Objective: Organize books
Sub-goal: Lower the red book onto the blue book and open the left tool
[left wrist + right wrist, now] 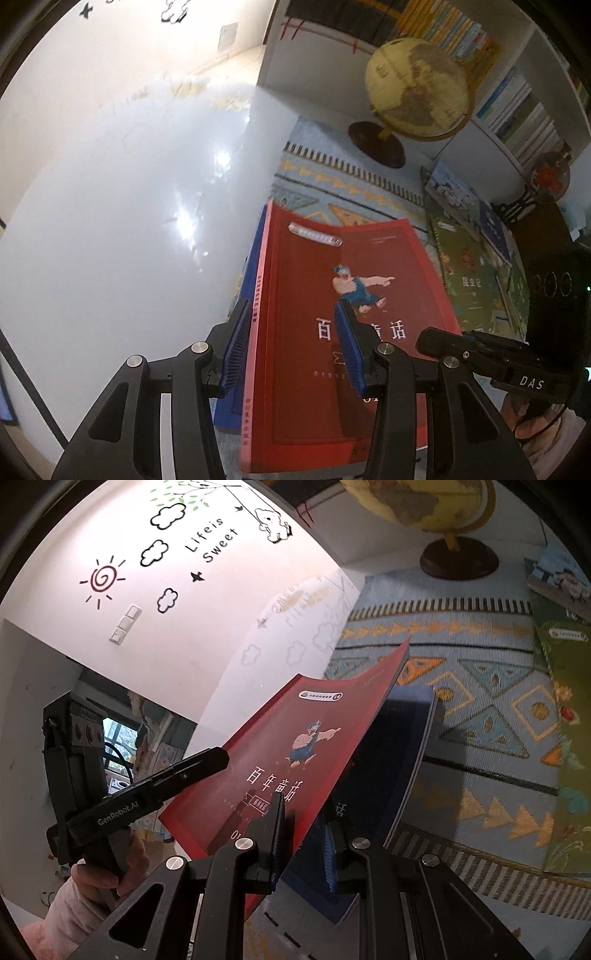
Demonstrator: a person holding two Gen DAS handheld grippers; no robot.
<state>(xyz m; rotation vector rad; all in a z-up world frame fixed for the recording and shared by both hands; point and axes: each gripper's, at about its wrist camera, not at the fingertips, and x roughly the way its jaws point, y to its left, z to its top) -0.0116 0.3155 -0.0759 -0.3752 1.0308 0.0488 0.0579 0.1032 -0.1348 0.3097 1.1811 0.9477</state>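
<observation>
Red storybook (325, 332) and blue book (391, 775) are clamped together by left gripper (291, 347) and right gripper (303, 845), carried as one stack.

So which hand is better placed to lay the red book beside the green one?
Right, probably: right tongs grip the red paperback book on the edge nearest the green picture book; left tongs clamp the spine side.
</observation>
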